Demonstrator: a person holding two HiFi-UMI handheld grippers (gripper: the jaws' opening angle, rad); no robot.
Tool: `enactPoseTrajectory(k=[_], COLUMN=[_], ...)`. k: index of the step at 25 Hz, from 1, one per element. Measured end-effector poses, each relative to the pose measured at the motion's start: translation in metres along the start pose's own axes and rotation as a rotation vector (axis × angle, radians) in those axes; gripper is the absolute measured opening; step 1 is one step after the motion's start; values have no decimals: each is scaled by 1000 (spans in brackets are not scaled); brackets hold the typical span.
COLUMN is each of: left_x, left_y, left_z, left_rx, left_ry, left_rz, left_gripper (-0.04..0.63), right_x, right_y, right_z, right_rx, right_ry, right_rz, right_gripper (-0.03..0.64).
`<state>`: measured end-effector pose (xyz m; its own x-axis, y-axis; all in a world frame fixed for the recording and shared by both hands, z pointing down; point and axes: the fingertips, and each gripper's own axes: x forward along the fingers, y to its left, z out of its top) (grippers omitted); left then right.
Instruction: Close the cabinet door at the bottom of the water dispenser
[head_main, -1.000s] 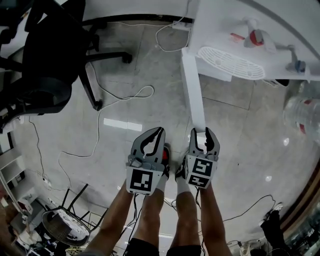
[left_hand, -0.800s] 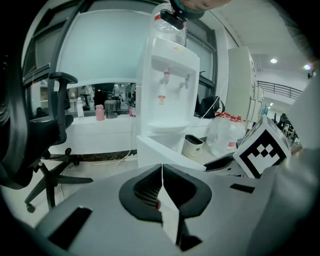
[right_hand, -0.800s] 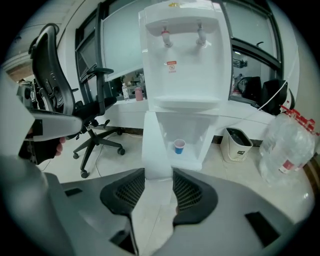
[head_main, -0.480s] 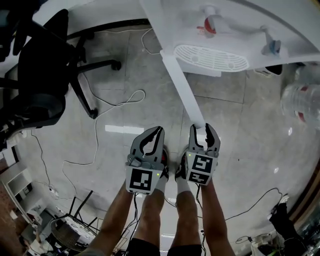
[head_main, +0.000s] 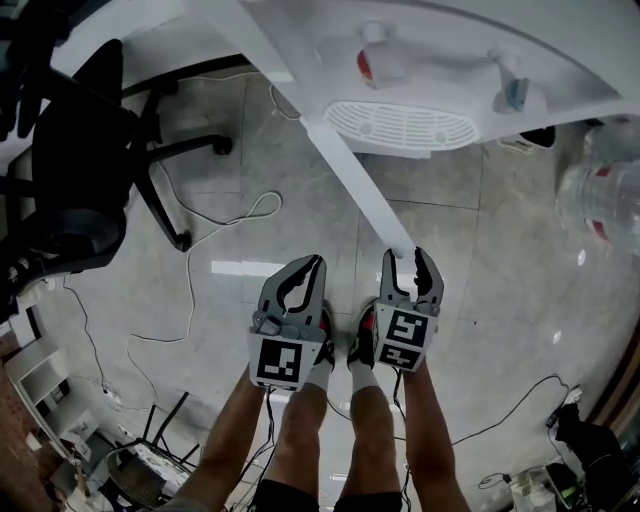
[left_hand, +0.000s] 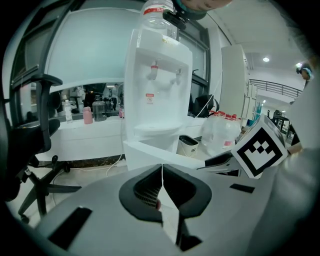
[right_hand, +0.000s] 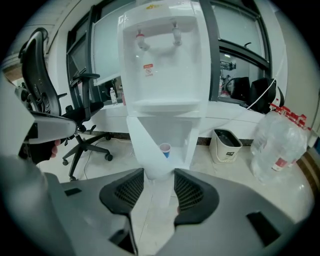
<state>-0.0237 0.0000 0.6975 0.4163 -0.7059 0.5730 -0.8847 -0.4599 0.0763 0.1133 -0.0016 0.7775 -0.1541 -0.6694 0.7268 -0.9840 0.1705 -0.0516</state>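
Observation:
The white water dispenser stands ahead, also visible in the left gripper view and the right gripper view. Its bottom cabinet door stands swung out towards me. The door's free end sits between the jaws of my right gripper, whose pads touch it on both sides while the jaws are opening. A small cup shows inside the cabinet. My left gripper hangs beside the door's end, shut with nothing in it.
A black office chair stands at the left, with cables trailing over the grey tiled floor. A large water bottle and a beige bin are to the dispenser's right. The person's legs are below the grippers.
The dispenser has slid left and closer in the head view. The door now slants more steeply from its hinge. Both grippers have moved along with the door's end.

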Motion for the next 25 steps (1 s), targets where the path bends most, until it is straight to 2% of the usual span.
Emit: enactPoseTrajectory(k=[10,18,25], left_x=[13,27,36], left_y=[-10,-10,-10], left_z=[2,7,14], left_rx=[22,12,15], left_ry=[6,-4,-19], left_rz=[-21,-21,-19], left_gripper=[28,26,28], right_x=[10,21,29], right_y=[-28,-50,-64], right_z=[9,24,34], right_rx=[52,10,-9], right_ry=[-39,-86,-79], right_rz=[-32,-28,-11], right_gripper=[178,176,172])
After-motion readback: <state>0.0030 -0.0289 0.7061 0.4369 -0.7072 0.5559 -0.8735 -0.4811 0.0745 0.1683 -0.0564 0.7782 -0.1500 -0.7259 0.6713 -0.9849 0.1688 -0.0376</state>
